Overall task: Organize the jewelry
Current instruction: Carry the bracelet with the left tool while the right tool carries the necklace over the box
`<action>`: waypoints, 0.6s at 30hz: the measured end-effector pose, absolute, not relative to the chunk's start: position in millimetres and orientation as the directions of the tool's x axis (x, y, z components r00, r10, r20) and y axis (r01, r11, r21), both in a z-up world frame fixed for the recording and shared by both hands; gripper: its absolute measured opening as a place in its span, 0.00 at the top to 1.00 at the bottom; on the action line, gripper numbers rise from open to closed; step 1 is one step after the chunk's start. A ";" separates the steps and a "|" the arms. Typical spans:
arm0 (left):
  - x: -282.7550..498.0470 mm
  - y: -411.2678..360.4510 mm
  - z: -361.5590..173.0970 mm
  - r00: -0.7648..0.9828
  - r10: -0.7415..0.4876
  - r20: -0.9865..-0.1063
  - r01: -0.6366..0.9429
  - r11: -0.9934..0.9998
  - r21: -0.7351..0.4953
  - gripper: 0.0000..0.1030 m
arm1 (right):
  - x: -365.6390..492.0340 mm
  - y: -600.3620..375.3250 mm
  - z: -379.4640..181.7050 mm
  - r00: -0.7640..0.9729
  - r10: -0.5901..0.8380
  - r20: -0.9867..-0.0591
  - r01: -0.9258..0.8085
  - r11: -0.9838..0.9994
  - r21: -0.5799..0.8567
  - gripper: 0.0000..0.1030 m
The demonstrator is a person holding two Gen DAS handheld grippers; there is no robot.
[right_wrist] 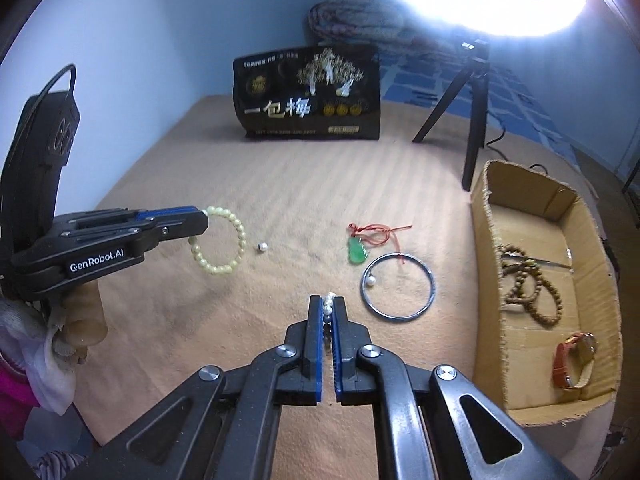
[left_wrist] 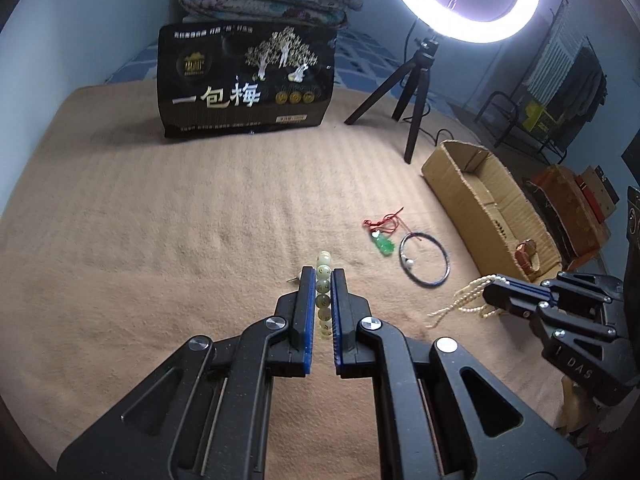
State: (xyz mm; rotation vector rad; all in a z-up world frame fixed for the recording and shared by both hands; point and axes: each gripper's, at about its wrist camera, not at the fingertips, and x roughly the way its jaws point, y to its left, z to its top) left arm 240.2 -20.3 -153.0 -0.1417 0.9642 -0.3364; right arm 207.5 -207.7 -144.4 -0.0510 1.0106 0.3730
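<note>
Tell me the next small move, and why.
Probably swing the right gripper rightward over the box and open it. It is shut on the pearls, and the box, already holding a watch and brown beads, sits just right.

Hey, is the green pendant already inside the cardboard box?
No, the green pendant lies on the tan blanket, outside the cardboard box.
</note>
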 end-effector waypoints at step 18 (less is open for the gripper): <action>224.1 -80.0 -99.5 0.544 -0.453 -0.706 0.353 0.887 -0.297 0.95 | 194.0 -281.6 -71.2 0.616 0.236 -0.752 -0.243 0.965 0.104 0.99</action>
